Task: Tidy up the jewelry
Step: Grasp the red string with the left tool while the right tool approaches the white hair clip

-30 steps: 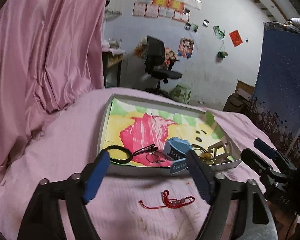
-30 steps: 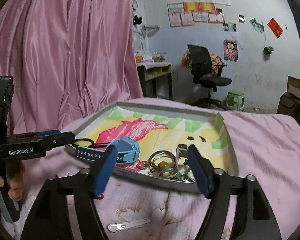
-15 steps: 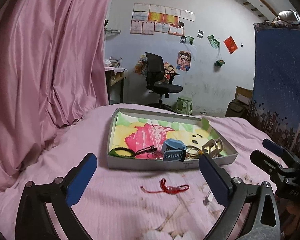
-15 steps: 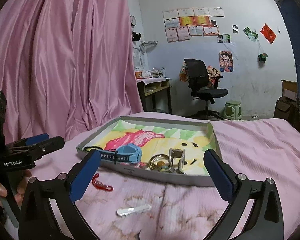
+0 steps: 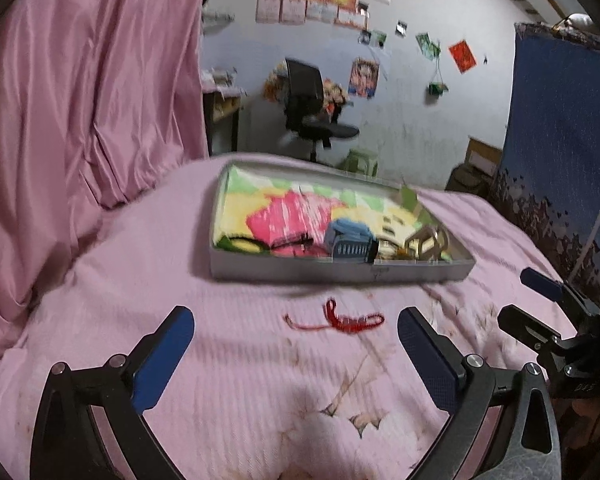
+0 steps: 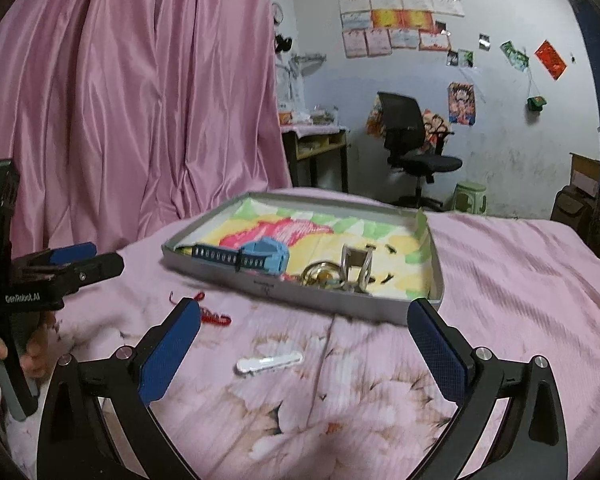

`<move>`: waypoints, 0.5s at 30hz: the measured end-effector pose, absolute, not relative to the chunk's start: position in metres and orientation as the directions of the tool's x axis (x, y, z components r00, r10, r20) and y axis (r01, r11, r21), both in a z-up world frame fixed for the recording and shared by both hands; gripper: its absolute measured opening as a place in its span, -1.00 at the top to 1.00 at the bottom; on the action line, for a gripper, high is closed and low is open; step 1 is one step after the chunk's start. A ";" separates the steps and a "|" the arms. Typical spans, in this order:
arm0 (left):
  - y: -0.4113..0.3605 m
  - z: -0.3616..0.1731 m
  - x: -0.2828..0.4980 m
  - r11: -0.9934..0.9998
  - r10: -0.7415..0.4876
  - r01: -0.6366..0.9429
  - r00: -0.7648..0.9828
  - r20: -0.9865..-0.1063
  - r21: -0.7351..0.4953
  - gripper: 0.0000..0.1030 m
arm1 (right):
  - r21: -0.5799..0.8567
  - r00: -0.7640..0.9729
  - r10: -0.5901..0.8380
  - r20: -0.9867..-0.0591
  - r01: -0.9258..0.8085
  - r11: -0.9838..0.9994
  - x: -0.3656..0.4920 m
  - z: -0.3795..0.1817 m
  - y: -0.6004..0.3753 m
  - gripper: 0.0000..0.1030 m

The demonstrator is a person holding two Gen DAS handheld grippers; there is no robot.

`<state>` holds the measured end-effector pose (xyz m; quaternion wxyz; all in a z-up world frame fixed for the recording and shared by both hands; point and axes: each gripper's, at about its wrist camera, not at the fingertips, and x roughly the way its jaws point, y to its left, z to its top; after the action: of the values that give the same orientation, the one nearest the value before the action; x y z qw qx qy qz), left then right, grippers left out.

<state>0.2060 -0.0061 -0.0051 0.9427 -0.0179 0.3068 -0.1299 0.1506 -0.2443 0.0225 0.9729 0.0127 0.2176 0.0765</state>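
Right wrist view: the left hand-held gripper (image 6: 90, 258) (gaping, empty) sits far left; its jaws have just been opening. Then a red cord bracelet (image 6: 214, 317) and white clip (image 6: 269, 363) on the bed (image 6: 520, 280), before the tray (image 6: 340, 304). The right hand-held gripper (image 6: 304, 356), likewise just opened wide, holds nothing.

— How is the light?
— Dim and flat, with a cool cast on the back wall (image 6: 500, 152); shadows are soft.
— And sharpness?
— The left wrist view smears the tray (image 5: 340, 270) with motion blur; both views bend and blacken at the corners.
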 end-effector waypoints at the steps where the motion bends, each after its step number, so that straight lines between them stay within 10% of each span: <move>1: -0.006 -0.007 0.208 0.965 -0.260 0.234 0.765 -0.589 -0.122 -0.99 | 0.054 0.888 0.155 -0.434 -0.146 0.988 0.153 0.021 -0.243 -0.97; 15: -0.008 -0.030 0.232 0.958 -0.283 0.227 0.661 -0.695 -0.174 -0.99 | 0.011 0.785 0.168 -0.596 -0.201 0.980 0.170 -0.004 -0.225 -0.97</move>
<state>0.2322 -0.0079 -0.0304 0.9106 -0.0362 0.3871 -0.1401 0.1701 -0.2247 -0.0036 0.9444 -0.0264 0.3129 0.0975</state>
